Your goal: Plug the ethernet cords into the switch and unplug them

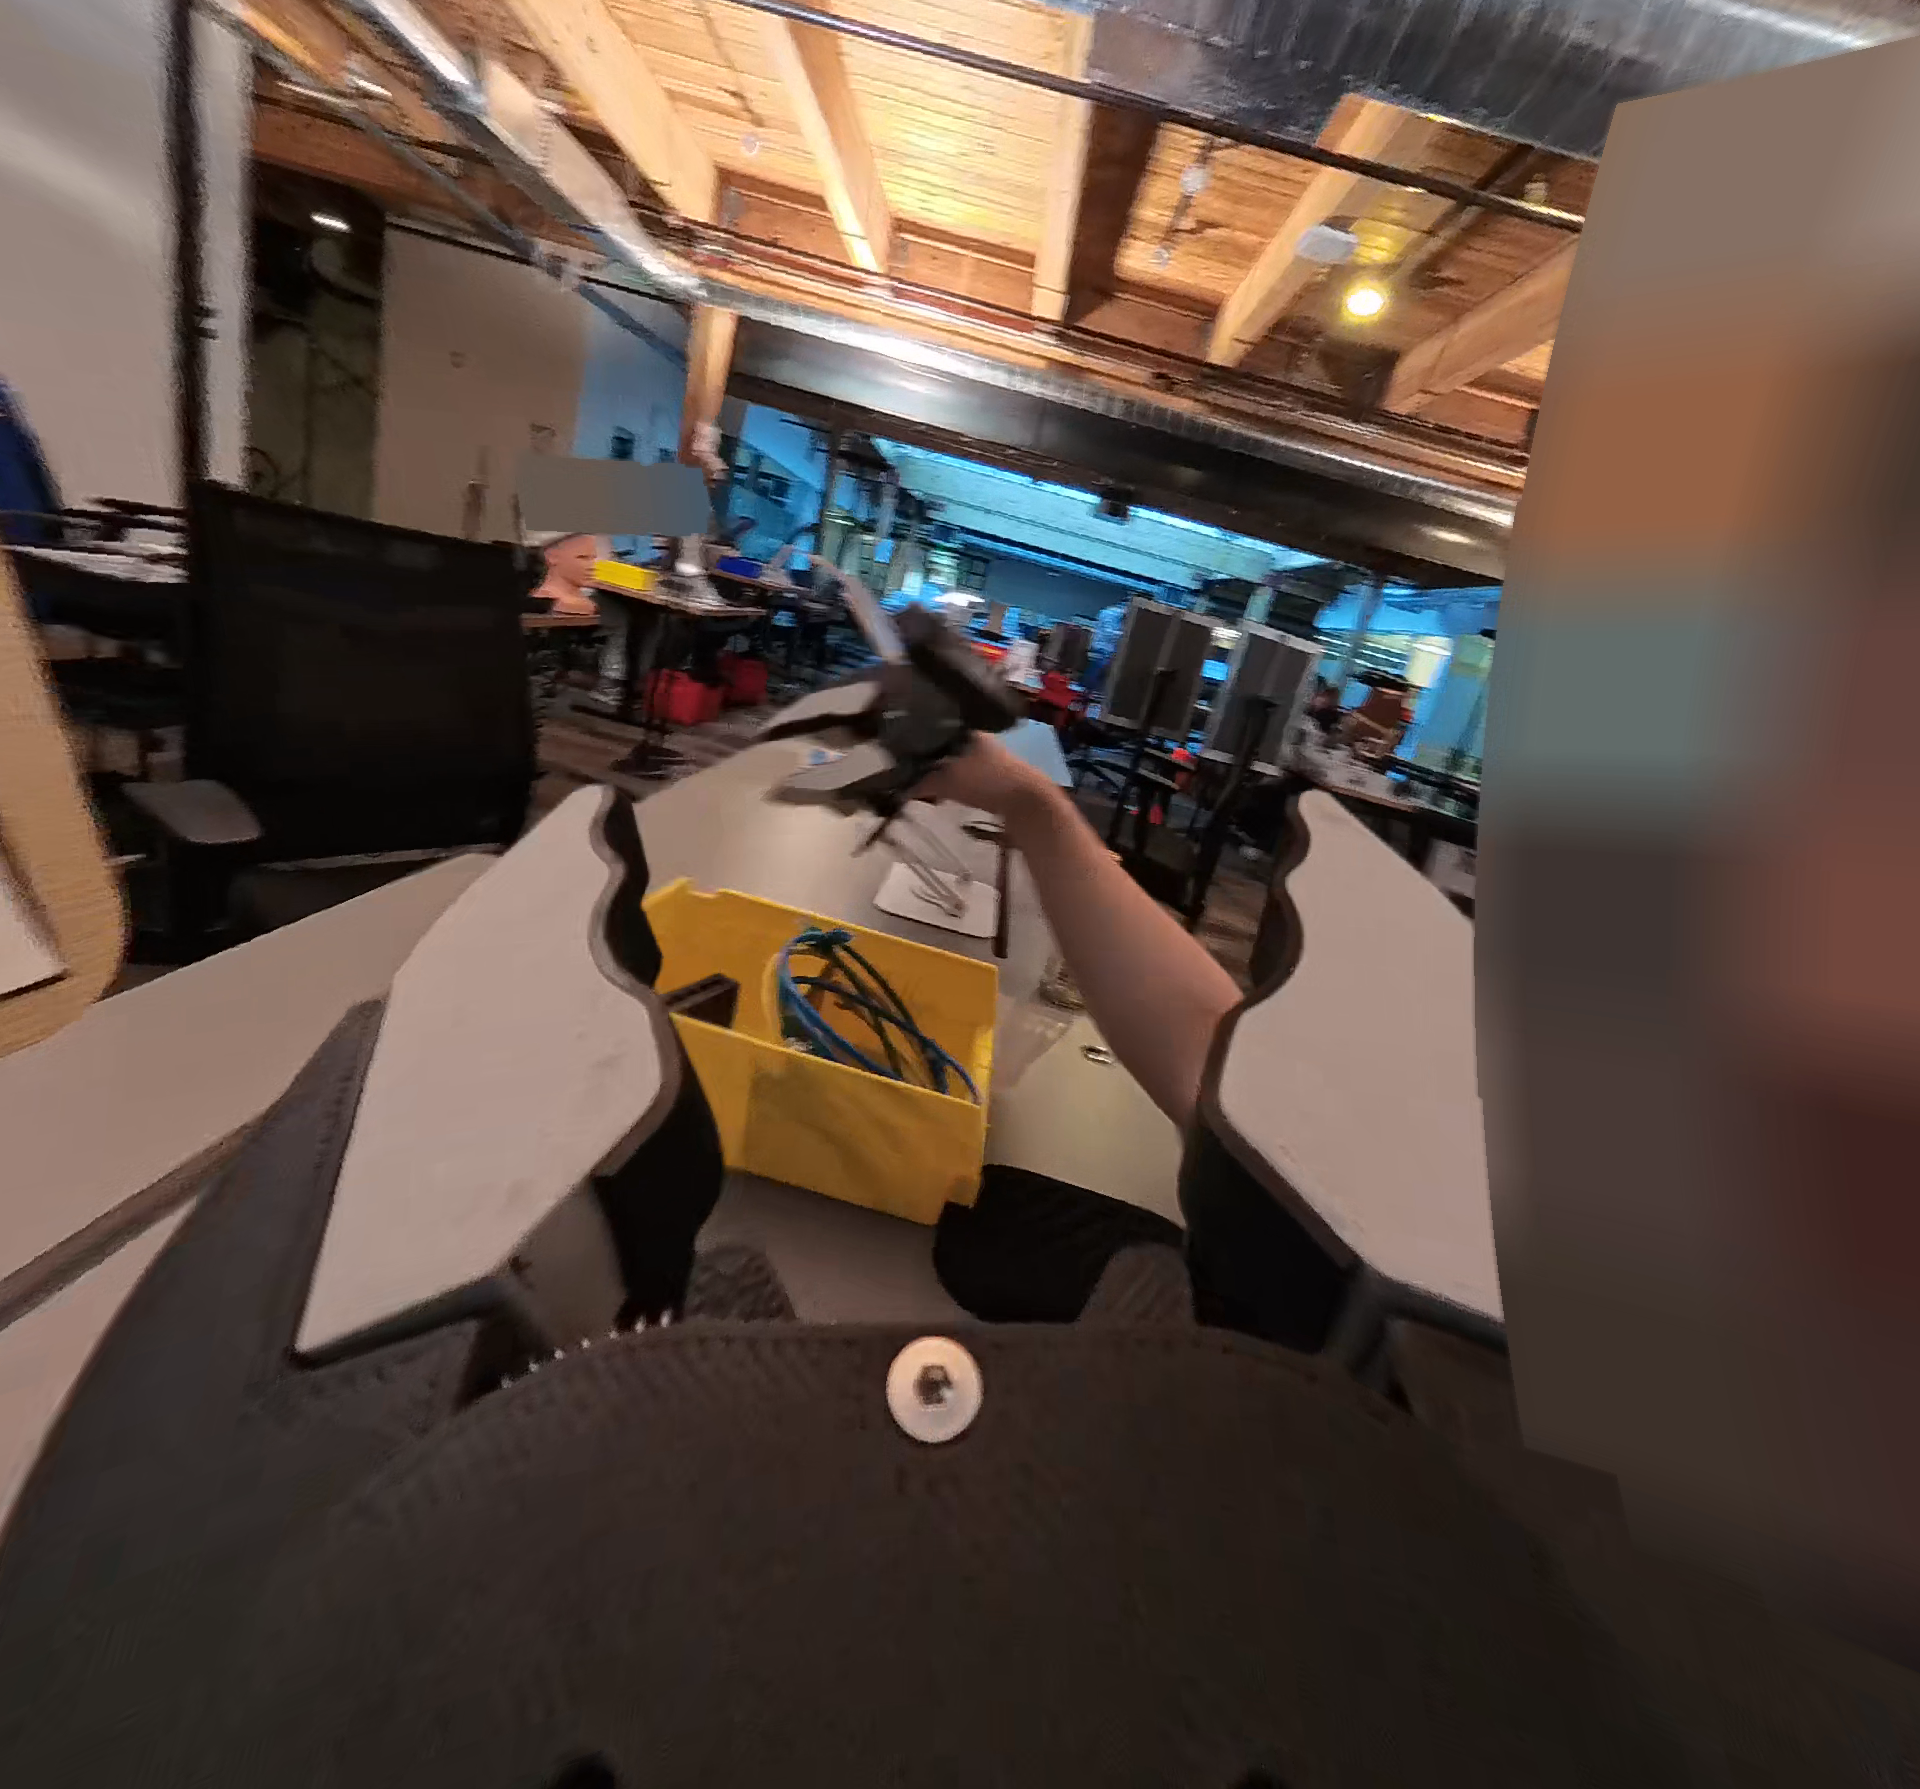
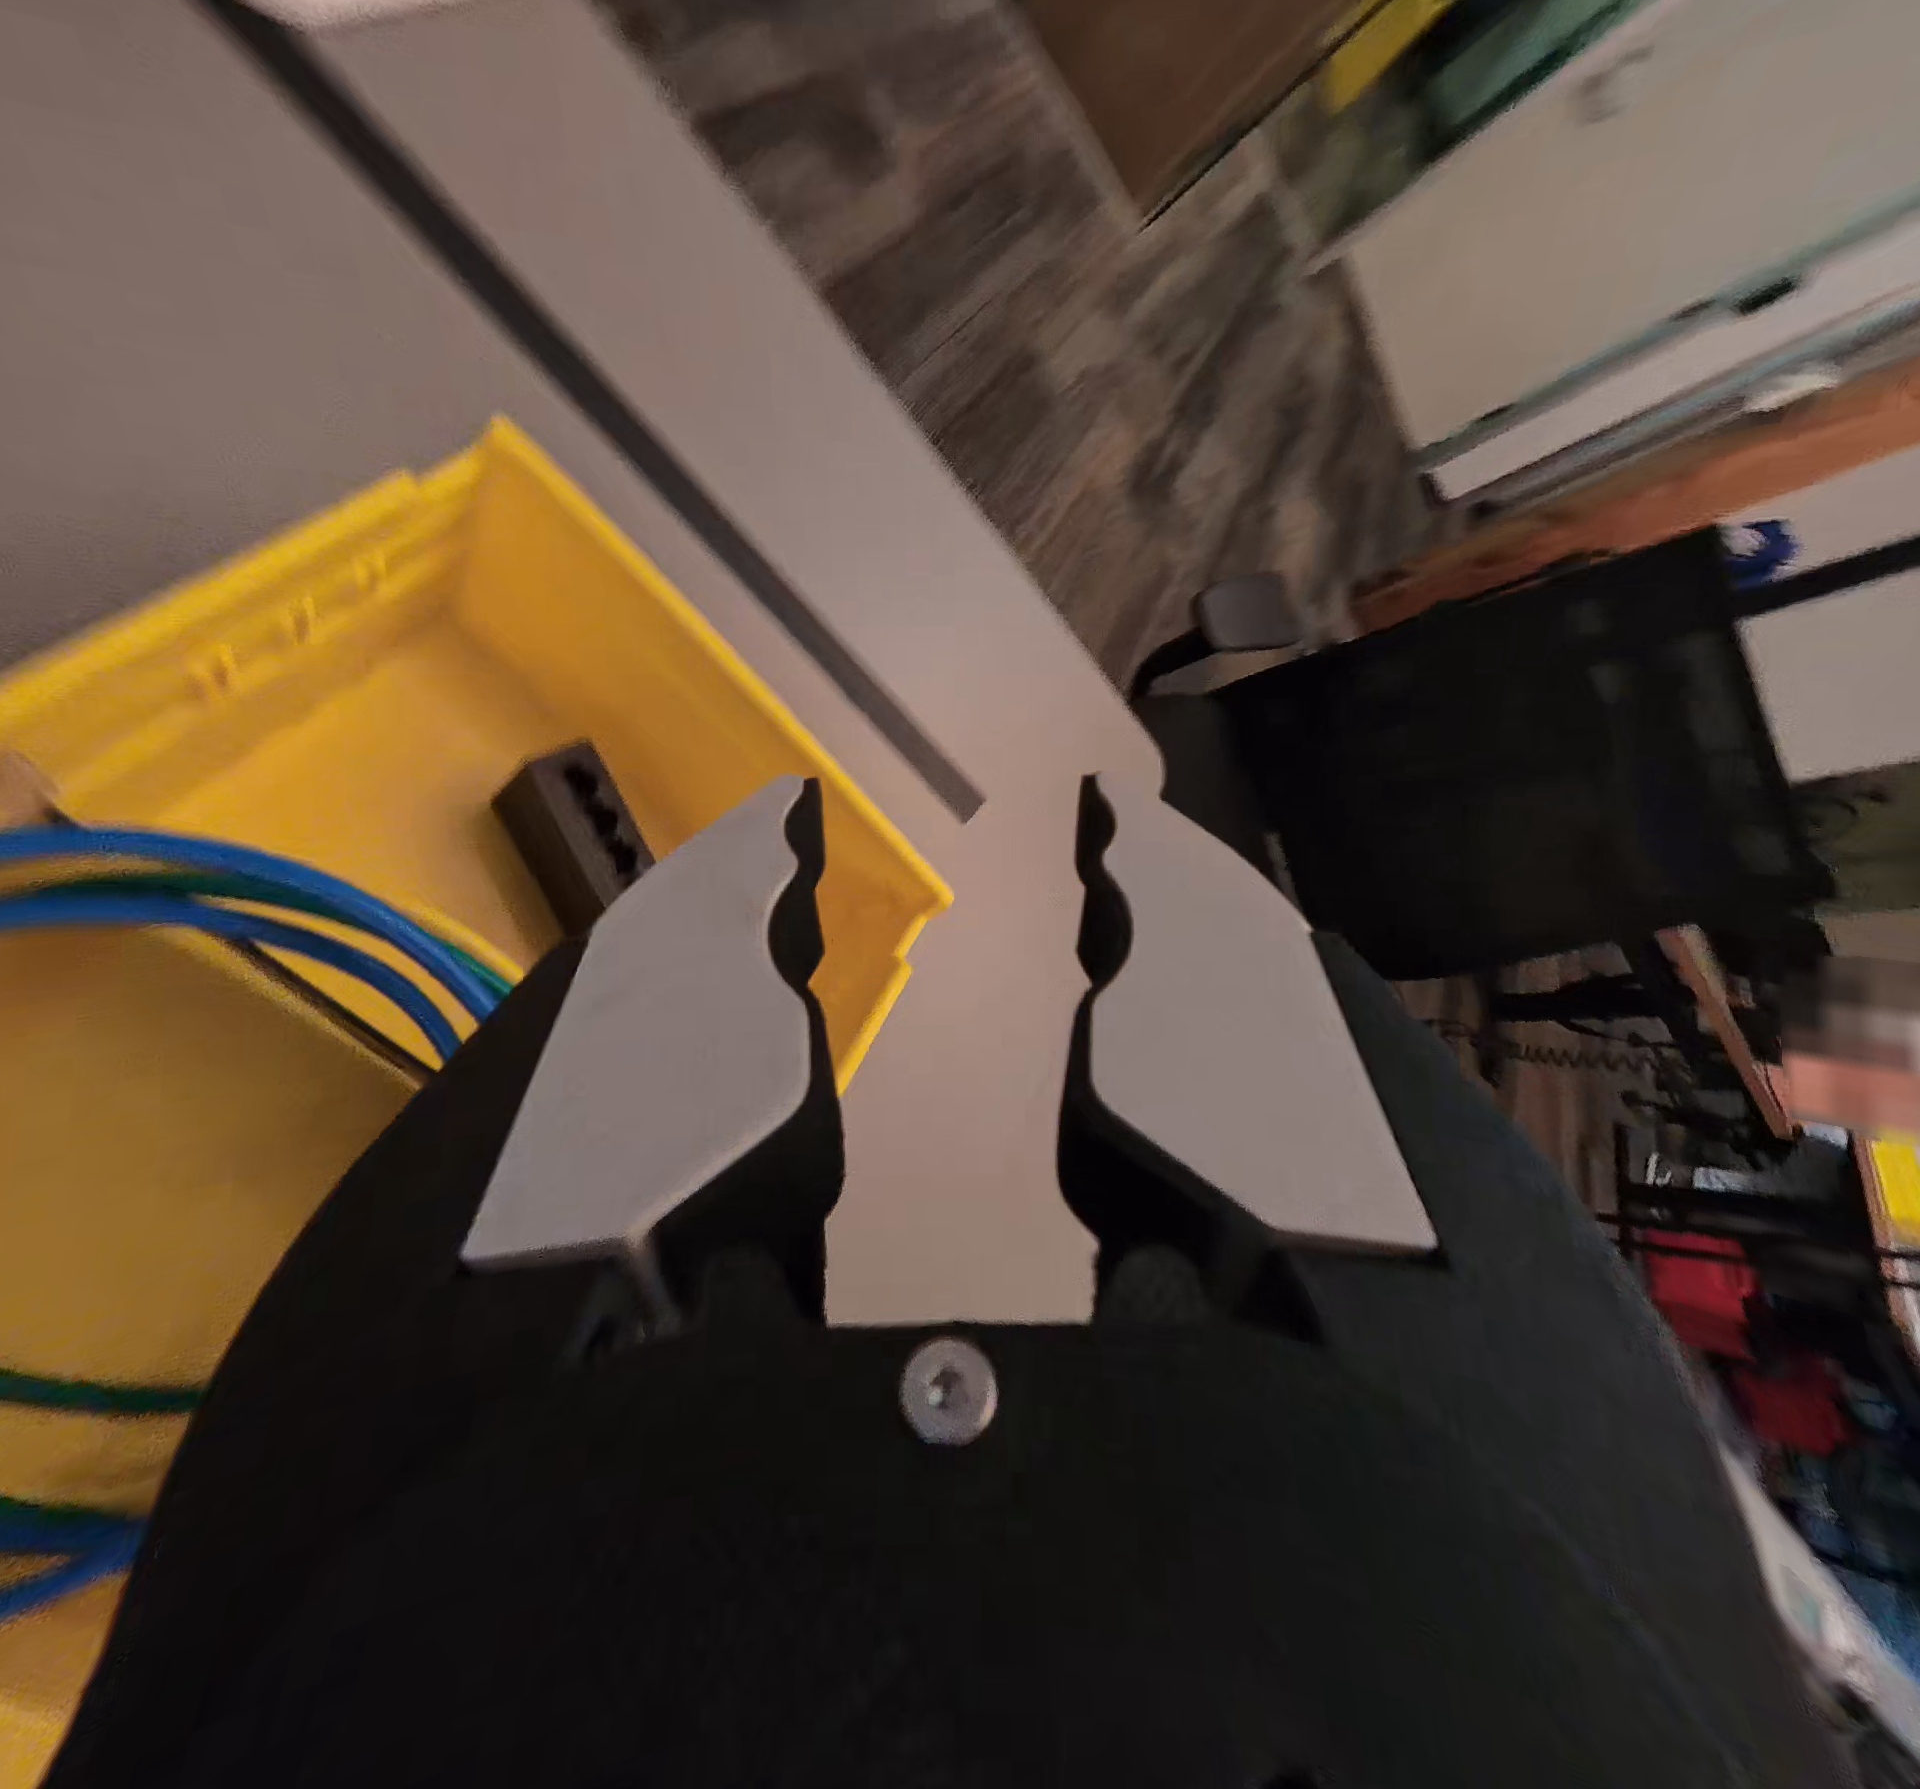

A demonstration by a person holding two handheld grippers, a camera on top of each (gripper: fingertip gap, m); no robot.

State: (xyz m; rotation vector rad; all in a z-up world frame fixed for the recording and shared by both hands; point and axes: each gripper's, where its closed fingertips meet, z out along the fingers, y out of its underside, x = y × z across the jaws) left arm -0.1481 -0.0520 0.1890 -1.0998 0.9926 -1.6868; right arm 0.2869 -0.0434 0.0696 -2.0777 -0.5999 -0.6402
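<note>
I hold my left gripper (image 1: 951,898) up high and tipped back, with its two fingers spread wide and nothing between them. In the middle of the left wrist view, just below the centre, I see the yellow bin (image 1: 862,1116) on the grey table (image 1: 187,1043). The blue ethernet cords (image 1: 873,1001) are curled up inside it, I think so they stay in one place. Above the bin, my right gripper (image 1: 831,752) hangs in the air with its fingers apart and empty. In the right wrist view its fingers stand a little apart, over the table's corner. The bin sits in the lower left of that frame. The black switch (image 2: 577,830) rests inside it, with its row of holes facing up so plugs can go in. No cord is plugged in yet. I think I am only getting ready to reach down.
</note>
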